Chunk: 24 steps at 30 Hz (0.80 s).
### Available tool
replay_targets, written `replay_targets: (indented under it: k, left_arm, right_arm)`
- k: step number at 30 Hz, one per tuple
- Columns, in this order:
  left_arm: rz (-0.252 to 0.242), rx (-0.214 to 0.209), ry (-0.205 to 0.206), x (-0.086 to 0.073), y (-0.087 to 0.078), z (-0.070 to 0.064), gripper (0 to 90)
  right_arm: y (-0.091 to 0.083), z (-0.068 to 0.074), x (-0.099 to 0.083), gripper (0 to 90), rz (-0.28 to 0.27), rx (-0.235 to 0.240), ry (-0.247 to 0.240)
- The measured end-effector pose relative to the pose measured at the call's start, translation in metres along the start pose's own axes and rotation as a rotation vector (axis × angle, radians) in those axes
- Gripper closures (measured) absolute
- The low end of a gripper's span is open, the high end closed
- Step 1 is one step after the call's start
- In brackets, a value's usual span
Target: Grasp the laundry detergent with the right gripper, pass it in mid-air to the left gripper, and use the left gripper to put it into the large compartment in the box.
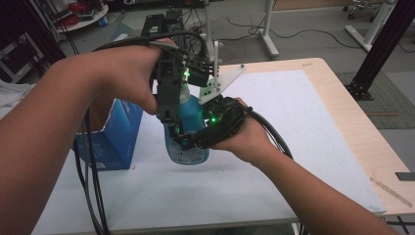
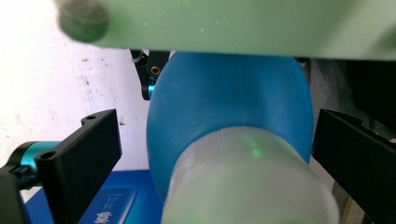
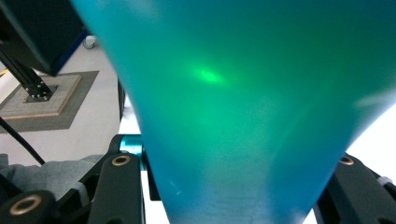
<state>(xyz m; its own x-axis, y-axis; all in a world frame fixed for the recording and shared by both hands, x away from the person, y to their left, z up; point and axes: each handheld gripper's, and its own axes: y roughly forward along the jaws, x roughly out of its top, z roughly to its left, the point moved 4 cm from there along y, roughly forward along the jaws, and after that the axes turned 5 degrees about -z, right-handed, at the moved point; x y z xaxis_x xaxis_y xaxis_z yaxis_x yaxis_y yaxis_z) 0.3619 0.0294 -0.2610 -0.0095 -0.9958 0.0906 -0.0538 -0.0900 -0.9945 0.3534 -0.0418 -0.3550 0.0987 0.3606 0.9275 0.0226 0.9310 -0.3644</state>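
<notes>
A blue plastic bottle [image 1: 190,116] with a pale frosted cap [image 2: 247,186] stands over the white table mat [image 1: 293,122]. My right gripper [image 1: 190,142] comes in from the right and is shut on the bottle's body [image 3: 233,116], which presses against both jaws of the right gripper [image 3: 233,186]. My left gripper [image 1: 178,110] points straight down over the bottle's top. In the left gripper view its jaws stand apart on either side of the cap and blue shoulder [image 2: 224,102], with a gap on each side, so the left gripper [image 2: 210,154] is open.
A blue cardboard box [image 1: 115,137] stands just left of the bottle, its top also under the left jaw [image 2: 116,200]. The right gripper's pale three-cornered plate [image 1: 222,81] sits close above the bottle. Cables trail from both hands. The mat's right half is bare.
</notes>
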Motion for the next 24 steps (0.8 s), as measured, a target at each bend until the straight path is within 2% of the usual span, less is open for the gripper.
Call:
replay_targets:
  k: [10,15,16,17,24]
  left_arm:
    - [0.003,0.013,0.009,0.0024,0.0011,0.0008,1.7]
    - [0.003,0.023,0.012,0.0028,0.0002,0.0003,3.6]
    - [0.001,0.023,0.008,0.0027,0.0002,0.0003,8.7]
    - [0.003,0.026,0.004,0.0024,0.0005,0.0006,9.3]
    - [0.002,0.029,0.001,0.0026,0.0003,0.0009,9.3]
  right_arm:
    - [-0.0027,0.0006,0.0012,47.3,-0.007,0.0,0.004]
    - [-0.0028,0.0007,0.0015,47.3,-0.012,0.002,0.004]
    - [-0.0027,0.0009,0.0015,47.3,-0.013,-0.002,0.008]
    - [-0.0029,0.0009,0.0016,47.3,-0.011,0.0,0.004]
    - [-0.0026,0.0016,0.0015,47.3,-0.007,-0.004,0.007]
